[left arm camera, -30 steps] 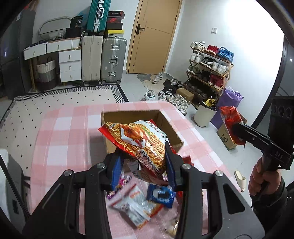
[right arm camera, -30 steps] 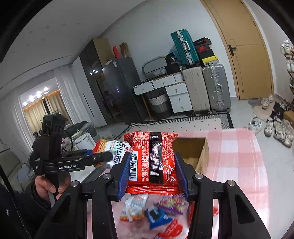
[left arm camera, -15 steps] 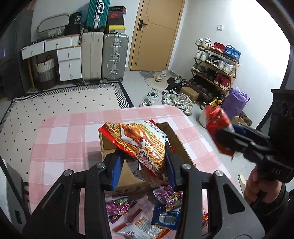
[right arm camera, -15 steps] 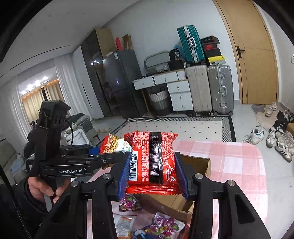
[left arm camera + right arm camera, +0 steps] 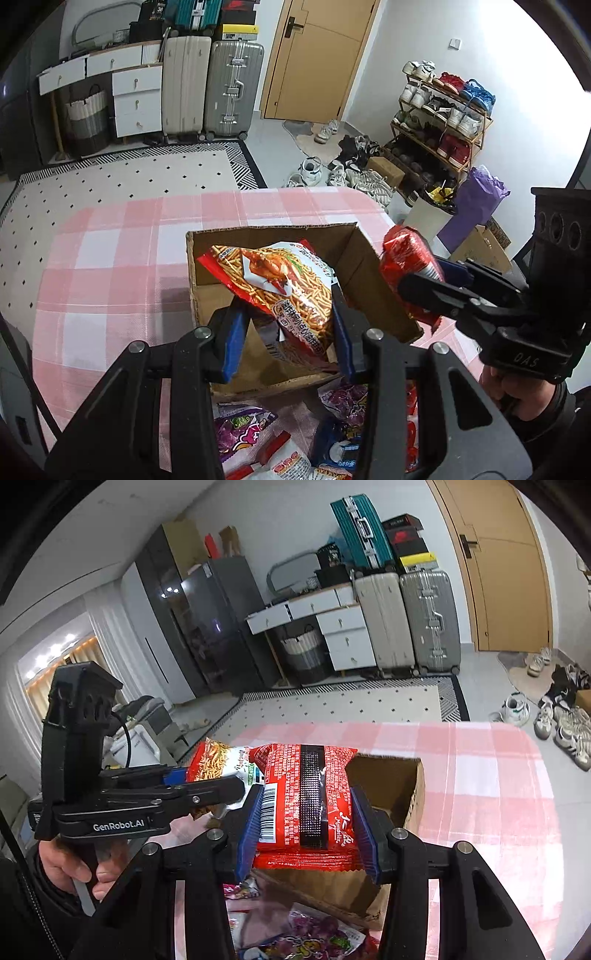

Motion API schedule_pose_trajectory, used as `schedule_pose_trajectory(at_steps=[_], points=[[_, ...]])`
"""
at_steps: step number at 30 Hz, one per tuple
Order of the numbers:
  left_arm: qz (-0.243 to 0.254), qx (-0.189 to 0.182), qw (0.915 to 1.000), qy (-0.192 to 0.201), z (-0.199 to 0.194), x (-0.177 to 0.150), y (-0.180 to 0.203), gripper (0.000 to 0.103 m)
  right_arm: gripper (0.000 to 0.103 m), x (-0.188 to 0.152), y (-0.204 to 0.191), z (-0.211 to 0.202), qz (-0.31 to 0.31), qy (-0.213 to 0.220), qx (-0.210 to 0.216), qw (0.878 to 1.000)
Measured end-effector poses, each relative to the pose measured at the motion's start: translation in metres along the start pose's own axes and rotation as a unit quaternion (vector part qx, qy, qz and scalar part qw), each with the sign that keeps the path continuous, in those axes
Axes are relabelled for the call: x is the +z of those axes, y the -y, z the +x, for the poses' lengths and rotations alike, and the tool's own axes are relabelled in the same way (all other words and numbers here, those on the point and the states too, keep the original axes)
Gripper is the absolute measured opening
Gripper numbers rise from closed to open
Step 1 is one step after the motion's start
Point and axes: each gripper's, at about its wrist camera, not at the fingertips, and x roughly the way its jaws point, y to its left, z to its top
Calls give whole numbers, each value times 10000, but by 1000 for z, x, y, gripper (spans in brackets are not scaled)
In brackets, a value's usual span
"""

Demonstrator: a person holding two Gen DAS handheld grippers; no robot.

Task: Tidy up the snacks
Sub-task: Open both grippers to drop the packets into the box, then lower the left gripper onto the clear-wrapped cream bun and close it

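1. L claw: I've got it clamped on the shrimp-stick bag; bag sticks up past the tips, over the open cardboard box just ahead.
2. R claw: pads pinch the red snack pack from both sides, barcode facing me; box sits below and ahead of it.
3. Loose snack packets lie on the pink-check desk under both claws, on the near side of the box.
4. Each claw has a hand on its grip.

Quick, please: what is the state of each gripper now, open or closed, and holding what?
Left gripper: closed on the shrimp stick bag, over the cardboard box.
Right gripper: closed on the red snack packet.
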Motion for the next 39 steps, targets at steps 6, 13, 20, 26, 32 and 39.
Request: schedule_pose_trajectory(at_steps=[6, 13, 20, 26, 32, 39], points=[[3, -19, 9998, -218, 19, -12, -7, 42, 57, -11, 6, 25, -132, -149, -250, 9995], [437, 464, 9980, -20, 13, -17, 8, 82, 83, -16, 17, 10, -10, 139, -296, 9995], [428, 527, 9976, 131, -19, -32, 25, 82, 87, -25, 9, -40, -19, 474, -329, 9983], [401, 544, 9972, 308, -63, -46, 36, 82, 91, -38, -9, -88, -45, 808, -344, 9961], [369, 520, 9970, 446, -104, -65, 49, 88, 97, -56, -36, -127, -323, 1033, -481, 9930], [578, 590, 9943, 674, -151, -91, 78, 102, 102, -82, -69, -160, -504, 1141, -449, 9912]])
